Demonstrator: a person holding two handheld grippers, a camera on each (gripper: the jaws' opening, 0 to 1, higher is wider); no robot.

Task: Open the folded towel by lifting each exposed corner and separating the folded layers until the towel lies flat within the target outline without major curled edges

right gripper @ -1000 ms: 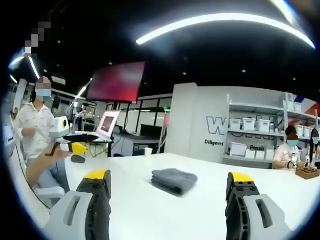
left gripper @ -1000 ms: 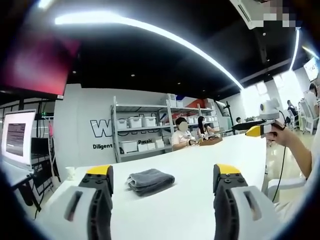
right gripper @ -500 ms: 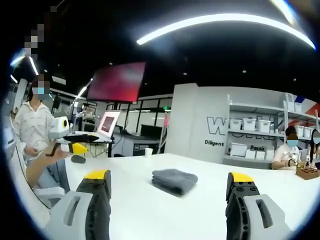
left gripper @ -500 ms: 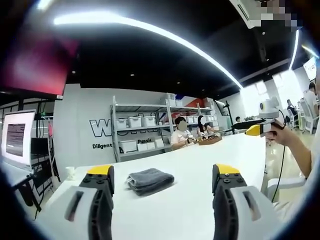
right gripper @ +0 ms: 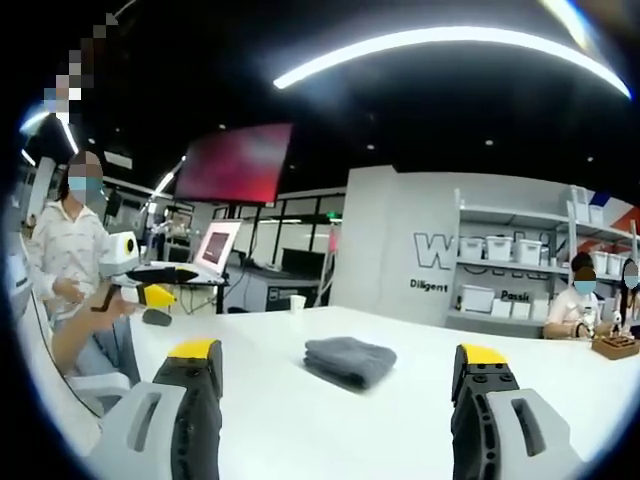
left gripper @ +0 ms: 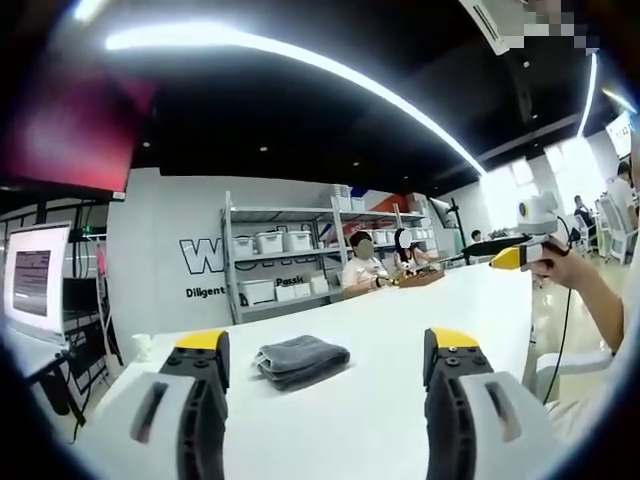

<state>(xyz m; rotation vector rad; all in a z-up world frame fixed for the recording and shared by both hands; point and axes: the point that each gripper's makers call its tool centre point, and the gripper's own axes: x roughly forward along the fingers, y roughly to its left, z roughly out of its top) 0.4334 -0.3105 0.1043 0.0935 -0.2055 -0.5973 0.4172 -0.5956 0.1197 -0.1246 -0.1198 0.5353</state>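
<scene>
Left gripper: jaws spread wide, nothing between them, yellow tips raised above the near part of the white table. Right gripper: jaws likewise wide apart and empty, held over the same table from the opposite side.

Towel: grey, folded into a thick compact bundle, lying on the table between and beyond the left gripper's jaw tips, nearer the left-hand jaw in that view. In the right gripper view the towel sat about midway between the jaw tips, beyond them, apart from both. Its layered fold edges faced each camera; which corner lay loose could not be told at that distance.

Table surface: bare white on all sides of the towel, with open room out to the far edge and toward both grippers. No outline mark could be made out on it, possibly owing to glare.

Periphery: the right gripper appeared at the far right of the left gripper view, held in a hand; the left gripper appeared at the left of the right gripper view. Small white cup near the table's far edge. Shelving with white bins behind. Seated persons at the far end of the table.
</scene>
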